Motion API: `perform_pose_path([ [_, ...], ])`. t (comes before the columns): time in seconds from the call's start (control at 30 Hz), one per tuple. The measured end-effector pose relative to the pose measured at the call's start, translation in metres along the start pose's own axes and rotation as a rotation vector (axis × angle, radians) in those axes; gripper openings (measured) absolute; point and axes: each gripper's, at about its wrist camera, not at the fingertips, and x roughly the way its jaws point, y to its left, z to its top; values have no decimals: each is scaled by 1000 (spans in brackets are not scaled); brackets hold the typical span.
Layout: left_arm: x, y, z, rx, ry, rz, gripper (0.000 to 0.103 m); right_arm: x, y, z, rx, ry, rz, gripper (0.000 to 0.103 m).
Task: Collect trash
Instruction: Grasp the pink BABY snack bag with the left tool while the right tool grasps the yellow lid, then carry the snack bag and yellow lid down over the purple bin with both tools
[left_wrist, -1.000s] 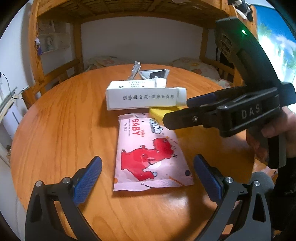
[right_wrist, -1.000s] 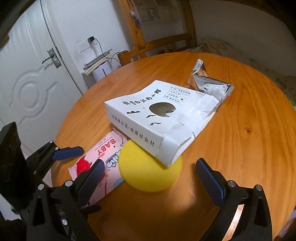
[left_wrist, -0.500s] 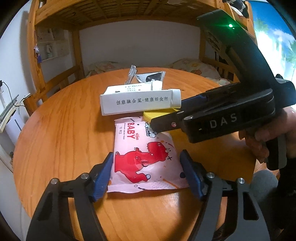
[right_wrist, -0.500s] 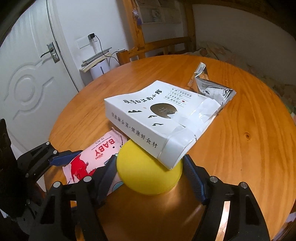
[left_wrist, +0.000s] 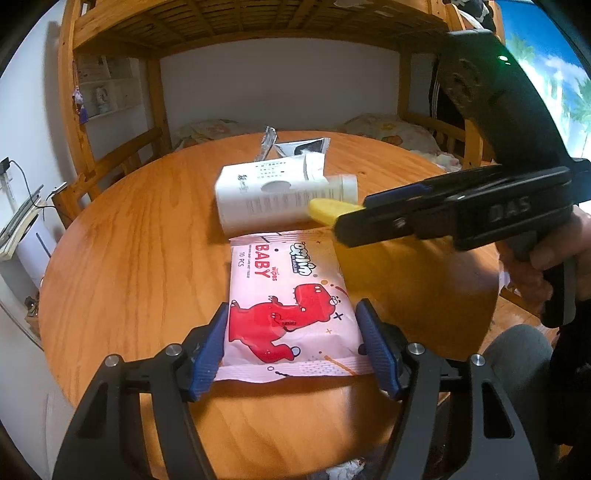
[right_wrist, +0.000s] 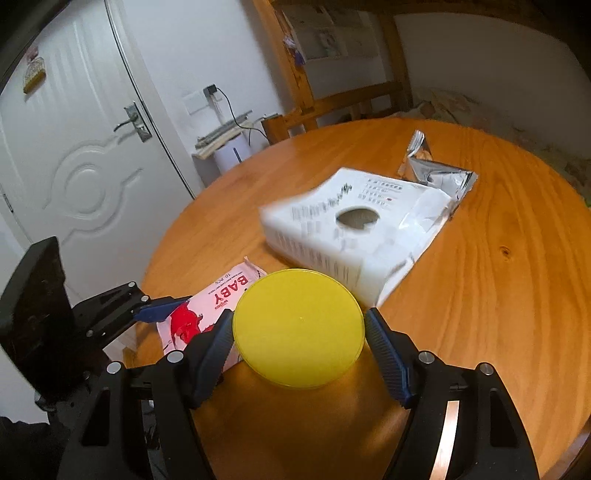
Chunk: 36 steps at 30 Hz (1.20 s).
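Left wrist: left gripper (left_wrist: 293, 349) clamped across baby wipes pack (left_wrist: 286, 306), flat on round table (left_wrist: 140, 258); lift straight, pack limp.

Right wrist: right gripper (right_wrist: 299, 345) pinches yellow lid (right_wrist: 298, 332) by rim; keep lid level, clear white box (right_wrist: 354, 236).

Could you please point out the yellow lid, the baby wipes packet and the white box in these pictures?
yellow lid (right_wrist: 298, 326): right wrist view, centre of its flat top.
baby wipes packet (left_wrist: 288, 295): left wrist view, on the red dinosaur print.
white box (right_wrist: 354, 225): right wrist view, top face beside the dark round mark.
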Motion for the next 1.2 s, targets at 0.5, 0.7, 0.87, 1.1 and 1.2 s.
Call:
perform_pose_path([
  [0.5,-46,-6,-15,-6,-32,31,68,-52,32,-36,-35,-73,49,74],
  [0.7,-63,-18,-26,3,-36,18,68,-67,40,-53,-34,-94,54,73],
  [0.87,-81,-27,-36,7,-47,19,68,-83,52,-70,-49,-111,61,73],
  [1.1,-103,-36,-60,2,-52,25,68,-91,68,-95,-73,-100,59,74],
  [1.2,-109,-38,-71,-5,-48,21,68,-93,76,-106,-85,-89,67,73],
])
